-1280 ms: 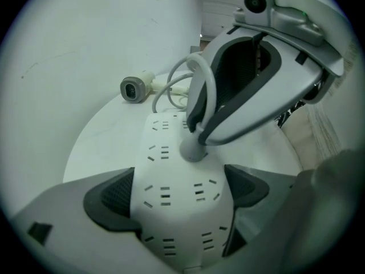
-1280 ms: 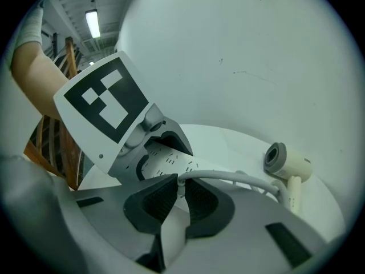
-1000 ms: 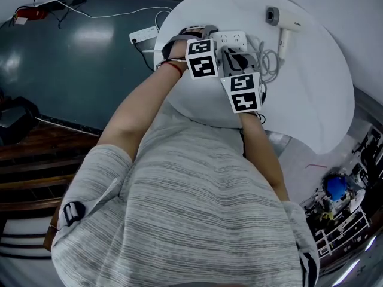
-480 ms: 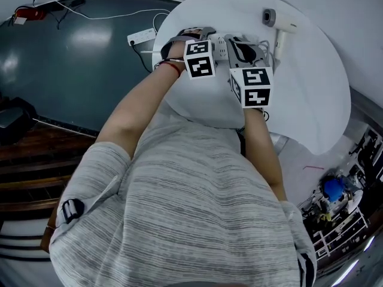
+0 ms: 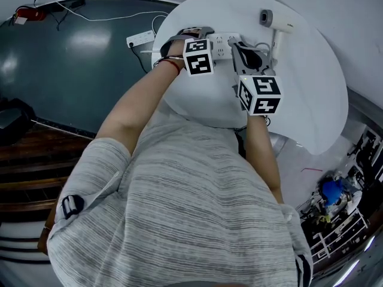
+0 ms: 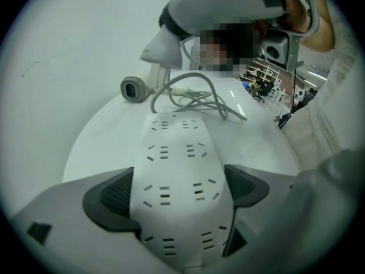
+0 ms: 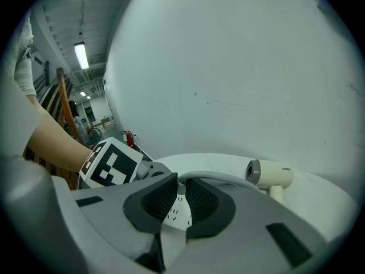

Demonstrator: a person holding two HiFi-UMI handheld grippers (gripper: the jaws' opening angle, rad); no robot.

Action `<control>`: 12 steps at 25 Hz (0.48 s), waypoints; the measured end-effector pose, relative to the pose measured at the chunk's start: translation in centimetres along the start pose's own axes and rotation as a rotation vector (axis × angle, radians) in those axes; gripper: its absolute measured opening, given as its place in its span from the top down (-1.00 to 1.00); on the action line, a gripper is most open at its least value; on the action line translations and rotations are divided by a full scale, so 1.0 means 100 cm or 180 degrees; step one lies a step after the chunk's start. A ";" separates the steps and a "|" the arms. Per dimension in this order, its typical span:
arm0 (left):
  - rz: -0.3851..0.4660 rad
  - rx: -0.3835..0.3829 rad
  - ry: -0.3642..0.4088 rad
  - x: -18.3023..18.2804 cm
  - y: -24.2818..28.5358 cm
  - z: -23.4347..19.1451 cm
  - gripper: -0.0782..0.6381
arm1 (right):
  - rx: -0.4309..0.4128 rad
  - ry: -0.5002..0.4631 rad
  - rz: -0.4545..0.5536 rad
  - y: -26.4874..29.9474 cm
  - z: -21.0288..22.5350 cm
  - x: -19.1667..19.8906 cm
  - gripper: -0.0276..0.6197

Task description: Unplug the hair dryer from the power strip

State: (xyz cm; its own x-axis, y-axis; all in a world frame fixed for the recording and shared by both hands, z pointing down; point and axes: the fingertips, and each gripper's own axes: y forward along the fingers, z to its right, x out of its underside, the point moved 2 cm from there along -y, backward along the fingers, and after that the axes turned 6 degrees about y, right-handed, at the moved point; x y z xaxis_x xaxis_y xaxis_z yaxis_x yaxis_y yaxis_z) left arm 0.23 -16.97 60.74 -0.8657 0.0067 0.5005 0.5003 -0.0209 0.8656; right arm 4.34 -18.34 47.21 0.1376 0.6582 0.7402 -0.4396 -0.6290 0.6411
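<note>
L gripper (image 6: pixel 178 192) is clamped across the power strip (image 6: pixel 174 144), which lies flat on the round white table (image 5: pixel 302 85). R gripper (image 7: pixel 179 201) has its pads closed on the dryer plug (image 7: pixel 181 189) right over the strip, grey cord (image 7: pixel 212 177) arcing off to the right; can't tell if the prongs are clear of the socket. Hair dryer (image 5: pixel 276 21) lies near the far table edge, beyond the cord loops.

Round white table (image 5: pixel 311 88), white socket strip (image 5: pixel 139 38) on dark floor (image 5: pixel 78 64), red object (image 5: pixel 27 12) beyond.
</note>
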 end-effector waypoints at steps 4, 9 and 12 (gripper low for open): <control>0.0013 -0.0006 0.0004 0.000 -0.001 0.001 -0.56 | 0.0020 0.0023 -0.0050 -0.012 -0.001 0.016 0.74; 0.0204 -0.0177 0.0112 -0.002 -0.007 0.000 -0.57 | 0.0026 0.0006 -0.0088 -0.024 -0.005 0.037 0.74; 0.0379 -0.0451 0.0134 -0.005 -0.019 -0.003 -0.57 | 0.0026 -0.0005 -0.0095 -0.028 -0.007 0.051 0.74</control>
State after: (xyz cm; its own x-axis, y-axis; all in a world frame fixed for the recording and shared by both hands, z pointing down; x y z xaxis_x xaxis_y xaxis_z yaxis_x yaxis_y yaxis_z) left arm -0.28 -17.26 58.89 -0.8019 -0.0460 0.5957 0.5945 -0.1597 0.7880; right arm 5.70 -12.92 49.05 0.1519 0.6762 0.7209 -0.4281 -0.6124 0.6646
